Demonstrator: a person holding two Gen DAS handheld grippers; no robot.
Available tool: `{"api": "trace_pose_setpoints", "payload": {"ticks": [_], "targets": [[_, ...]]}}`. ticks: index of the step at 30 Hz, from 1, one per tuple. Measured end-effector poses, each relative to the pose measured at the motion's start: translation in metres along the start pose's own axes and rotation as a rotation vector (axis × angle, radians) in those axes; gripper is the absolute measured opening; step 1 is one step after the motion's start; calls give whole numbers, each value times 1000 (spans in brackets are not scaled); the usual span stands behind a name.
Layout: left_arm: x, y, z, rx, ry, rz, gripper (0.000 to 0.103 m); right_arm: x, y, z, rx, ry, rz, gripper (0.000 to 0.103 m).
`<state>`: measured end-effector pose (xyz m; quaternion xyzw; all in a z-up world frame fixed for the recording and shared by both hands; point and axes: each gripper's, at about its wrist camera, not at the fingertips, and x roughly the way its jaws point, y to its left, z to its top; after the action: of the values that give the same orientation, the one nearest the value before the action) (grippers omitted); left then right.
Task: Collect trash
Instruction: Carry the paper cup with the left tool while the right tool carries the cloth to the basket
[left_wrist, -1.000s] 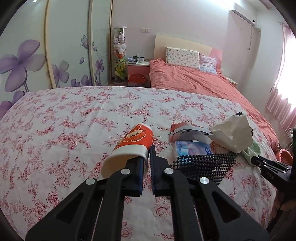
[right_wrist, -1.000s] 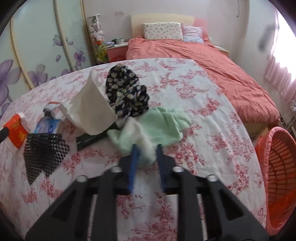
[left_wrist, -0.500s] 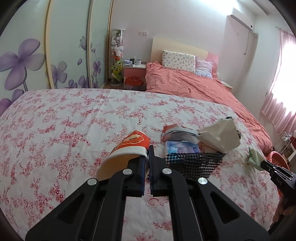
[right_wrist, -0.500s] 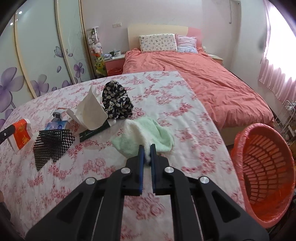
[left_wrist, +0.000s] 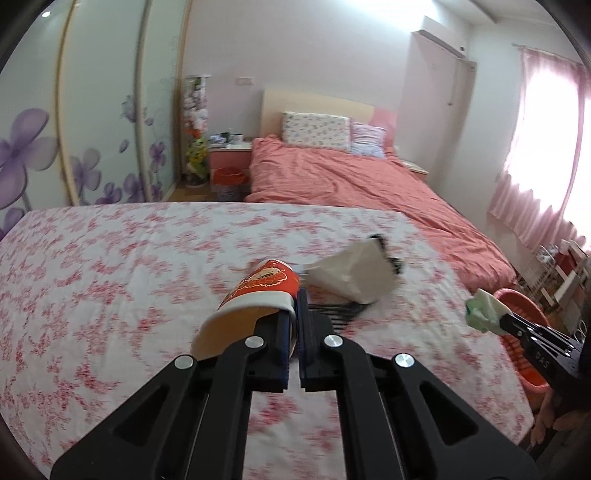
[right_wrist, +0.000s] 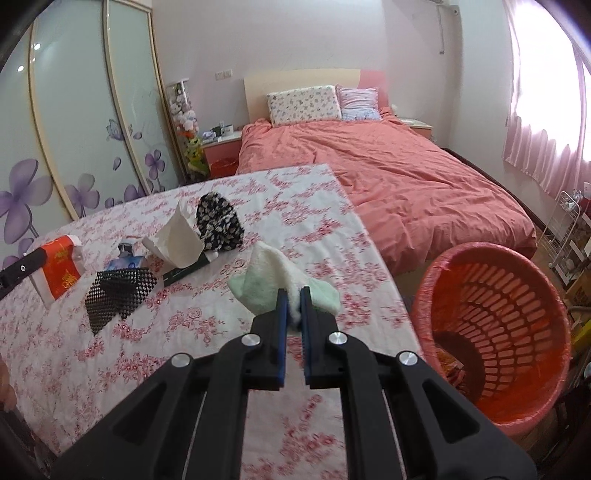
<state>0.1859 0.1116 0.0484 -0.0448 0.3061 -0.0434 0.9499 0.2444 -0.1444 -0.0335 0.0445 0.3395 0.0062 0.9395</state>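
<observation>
Right gripper (right_wrist: 292, 306), fingers clamped on the green cloth (right_wrist: 269, 284), hangs just left of the red basket (right_wrist: 495, 332), nearer than the left gripper (left_wrist: 295, 317) pinching the paper cup (left_wrist: 255, 299).

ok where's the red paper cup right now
The red paper cup is pinched by its rim in the left gripper, at the right wrist view's far left beside the black mesh piece.

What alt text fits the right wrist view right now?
The right gripper is shut on a pale green and cream cloth above the pink floral tablecloth, beside the red slotted plastic basket. Farther left lie a black checked mesh and a white paper bag.
</observation>
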Motion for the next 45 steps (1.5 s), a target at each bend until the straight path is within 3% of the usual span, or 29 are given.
{"api": "trace_pose_setpoints", "payload": {"ticks": [13,25,45], "targets": [[0,-97,-9,83,9,-191,3,-51,-46,-2,59,-97,-51,8],[18,-179,-26,152,48,-346,3,-73,-97,-16,121,-149,-143,8],[31,-278,-53,269,115,-517,3,-83,-183,-41,282,-183,-236,8]]}}
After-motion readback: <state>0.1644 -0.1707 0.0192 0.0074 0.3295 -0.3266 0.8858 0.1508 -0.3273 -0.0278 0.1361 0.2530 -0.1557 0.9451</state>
